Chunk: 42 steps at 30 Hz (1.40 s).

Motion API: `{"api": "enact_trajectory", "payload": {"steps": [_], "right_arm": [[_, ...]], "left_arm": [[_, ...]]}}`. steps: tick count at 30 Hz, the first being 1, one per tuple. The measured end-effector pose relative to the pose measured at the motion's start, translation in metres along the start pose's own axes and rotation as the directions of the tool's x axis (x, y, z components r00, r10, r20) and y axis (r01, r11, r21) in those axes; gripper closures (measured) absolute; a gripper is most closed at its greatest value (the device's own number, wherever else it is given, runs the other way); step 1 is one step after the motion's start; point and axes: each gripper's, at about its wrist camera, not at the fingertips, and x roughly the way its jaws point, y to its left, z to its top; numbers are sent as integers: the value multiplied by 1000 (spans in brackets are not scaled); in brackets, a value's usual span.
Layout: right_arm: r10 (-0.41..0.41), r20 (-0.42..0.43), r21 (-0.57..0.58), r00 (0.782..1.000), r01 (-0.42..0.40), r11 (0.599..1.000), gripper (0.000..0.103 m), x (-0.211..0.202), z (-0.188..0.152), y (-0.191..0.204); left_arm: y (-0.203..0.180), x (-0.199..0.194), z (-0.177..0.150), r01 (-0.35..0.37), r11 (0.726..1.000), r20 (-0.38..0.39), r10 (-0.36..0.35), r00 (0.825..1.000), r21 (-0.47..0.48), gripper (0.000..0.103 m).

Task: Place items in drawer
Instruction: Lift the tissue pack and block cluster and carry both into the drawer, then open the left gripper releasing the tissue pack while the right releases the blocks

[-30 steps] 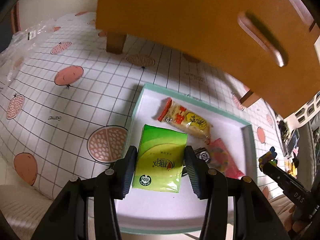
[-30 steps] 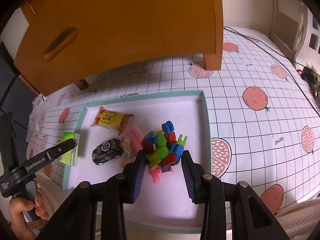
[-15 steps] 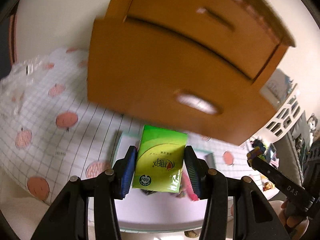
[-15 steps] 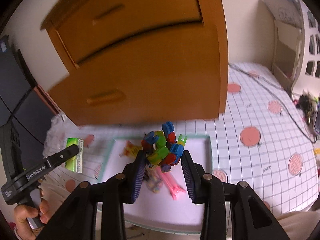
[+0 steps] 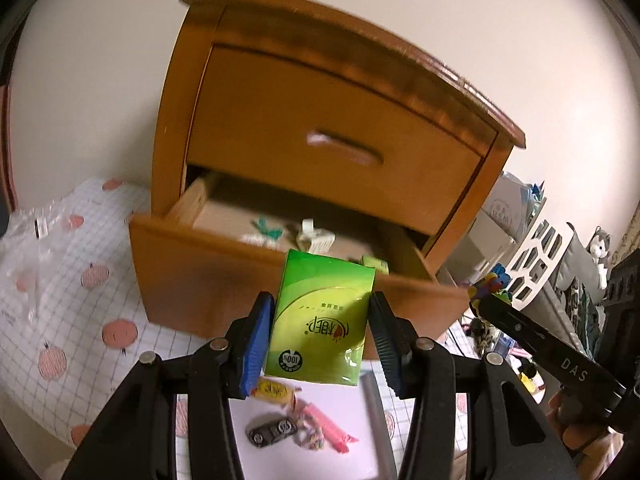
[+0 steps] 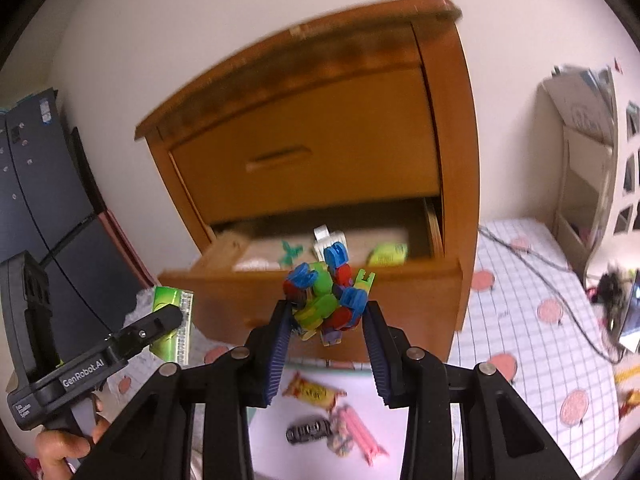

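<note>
My left gripper point(image 5: 322, 320) is shut on a green tissue pack point(image 5: 320, 316), held up in front of the wooden nightstand's pulled-out lower drawer point(image 5: 224, 272). My right gripper point(image 6: 326, 316) is shut on a cluster of colourful plastic clips point(image 6: 328, 296), level with the same drawer point(image 6: 400, 292). Inside the drawer lie several small items, among them a white carton point(image 6: 330, 238) and a green ball point(image 6: 388, 254). In the right wrist view the left gripper point(image 6: 160, 320) with its tissue pack point(image 6: 172, 320) shows at the left. The upper drawer point(image 5: 320, 148) is closed.
Below, a white tray point(image 6: 400, 404) on the checked cloth holds a yellow snack packet point(image 6: 314, 390), a toy car point(image 6: 308, 430) and pink wrapped sweets point(image 6: 360, 432). A dark cabinet point(image 6: 36, 184) stands left of the nightstand, a white shelf unit point(image 6: 592, 160) to its right. A cable point(image 6: 548, 276) crosses the cloth.
Both grippers have risen from over the tray to drawer height, each keeping its load. The views tilted up, so the open drawer's inside now shows.
</note>
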Motion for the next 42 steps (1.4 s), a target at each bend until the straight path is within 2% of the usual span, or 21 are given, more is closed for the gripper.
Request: {"api": "enact_trajectory", "payload": {"steps": [6, 13, 18, 25, 39, 42], "right_arm": [[-6, 30, -27, 1000, 7, 1000, 64, -1, 23, 5], [-46, 23, -42, 999, 46, 998, 64, 16, 49, 2], [-75, -26, -63, 997, 73, 995, 64, 35, 57, 0], [-104, -116, -26, 988, 102, 994, 64, 67, 55, -11], [-145, -151, -61, 978, 138, 989, 61, 85, 57, -5], [-150, -156, -57, 976, 143, 988, 60, 87, 58, -8]], "left_arm": [[-10, 2, 36, -17, 999, 50, 15, 999, 31, 53], [-11, 18, 66, -49, 998, 55, 47, 997, 40, 53], [-9, 38, 66, -77, 996, 16, 76, 997, 43, 53], [-3, 63, 67, -123, 992, -46, 125, 991, 39, 53], [-4, 86, 66, -168, 984, -112, 174, 978, 65, 52], [-4, 86, 68, -165, 984, -112, 172, 979, 63, 46]]}}
